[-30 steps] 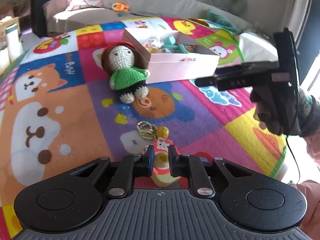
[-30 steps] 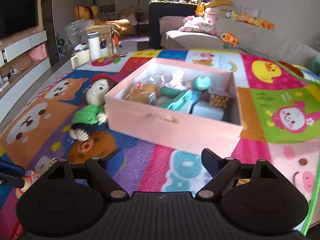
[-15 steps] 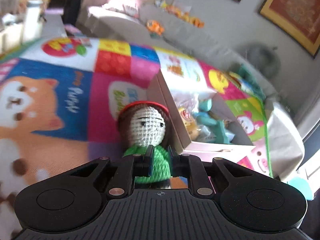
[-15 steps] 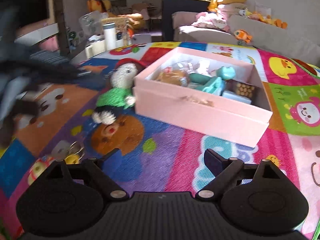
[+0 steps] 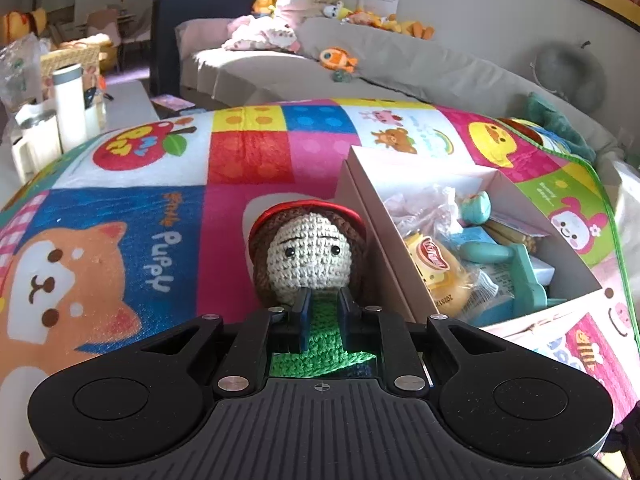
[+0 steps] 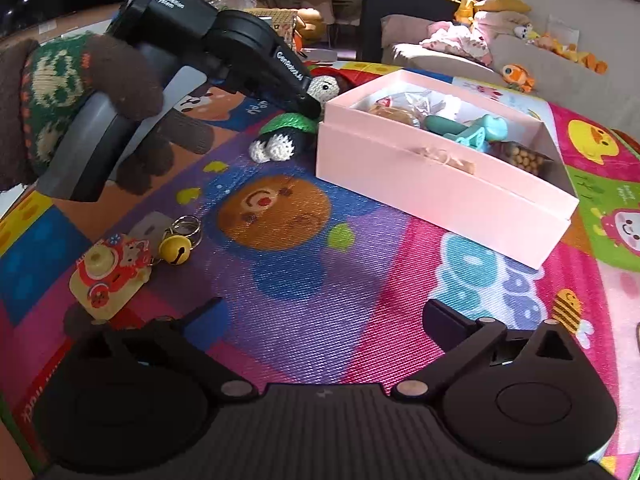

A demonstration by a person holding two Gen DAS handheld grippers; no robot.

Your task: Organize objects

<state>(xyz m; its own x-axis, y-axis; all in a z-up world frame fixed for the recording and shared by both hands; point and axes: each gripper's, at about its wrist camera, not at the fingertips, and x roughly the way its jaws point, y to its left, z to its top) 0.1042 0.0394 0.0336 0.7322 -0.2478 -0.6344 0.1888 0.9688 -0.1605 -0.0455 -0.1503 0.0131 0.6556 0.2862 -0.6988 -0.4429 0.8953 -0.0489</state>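
My left hand-held gripper [image 5: 323, 314] has left the camera keychain [image 6: 110, 276] on the mat and now pinches the crochet doll's [image 5: 310, 256] green body, just left of the pink box [image 6: 444, 184]. My right hand-held gripper [image 6: 320, 312] hangs spread, empty.

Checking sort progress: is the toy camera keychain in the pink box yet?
No, the toy camera keychain lies on the play mat, apart from the pink box.

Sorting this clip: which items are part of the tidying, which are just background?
In play: crocheted doll in green top, open pink cardboard box, toy camera keychain with yellow bell, left gripper.
Background: grey sofa, white tumbler.
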